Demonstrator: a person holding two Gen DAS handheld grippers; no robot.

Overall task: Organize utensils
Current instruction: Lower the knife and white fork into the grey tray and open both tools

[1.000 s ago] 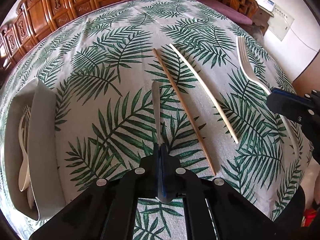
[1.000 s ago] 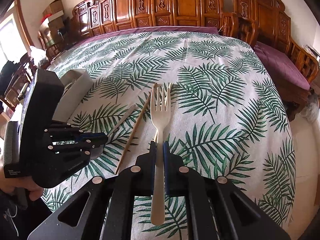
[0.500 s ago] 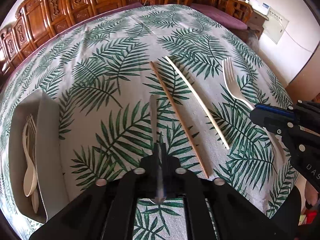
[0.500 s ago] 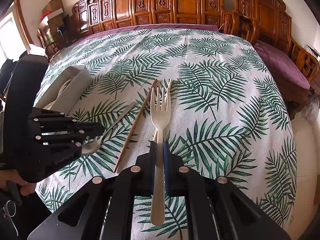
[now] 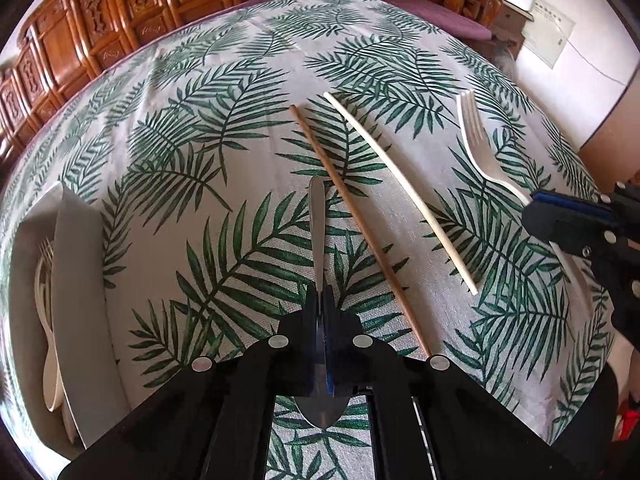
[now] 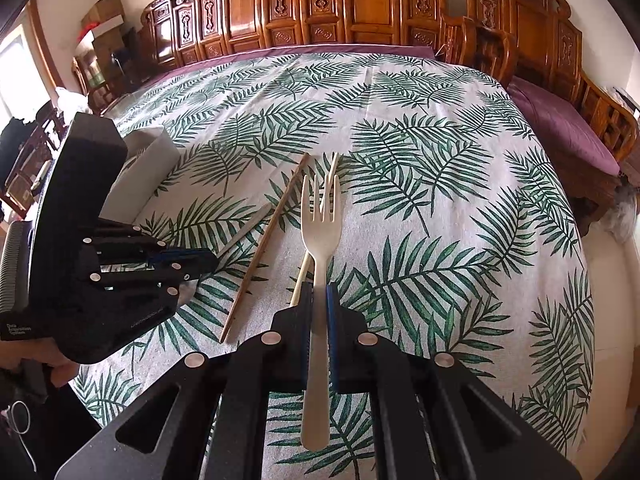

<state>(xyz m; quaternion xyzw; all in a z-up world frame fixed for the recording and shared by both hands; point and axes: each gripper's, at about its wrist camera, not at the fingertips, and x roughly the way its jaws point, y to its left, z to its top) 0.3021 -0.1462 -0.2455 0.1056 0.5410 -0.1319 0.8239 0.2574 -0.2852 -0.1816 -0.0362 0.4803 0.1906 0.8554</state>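
My left gripper (image 5: 320,300) is shut on a metal spoon (image 5: 317,232), handle pointing forward, bowl behind the fingers, held above the tablecloth. My right gripper (image 6: 319,296) is shut on a cream plastic fork (image 6: 320,224), tines forward, held above the table. The fork (image 5: 478,152) and right gripper (image 5: 568,220) show at the right of the left wrist view; the left gripper (image 6: 200,258) and spoon handle (image 6: 248,226) show at the left of the right wrist view. A brown chopstick (image 5: 356,220) and a pale chopstick (image 5: 400,188) lie on the cloth between the grippers.
A grey utensil tray (image 5: 76,288) at the left table edge holds cream plastic utensils (image 5: 48,344); it also shows in the right wrist view (image 6: 148,172). The leaf-print tablecloth (image 6: 440,184) covers the table. Carved wooden chairs (image 6: 360,8) ring the far side.
Both grippers have lifted their utensils a little off the cloth. The right gripper with the fork has drifted slightly in the left wrist view. The chopsticks have not moved.
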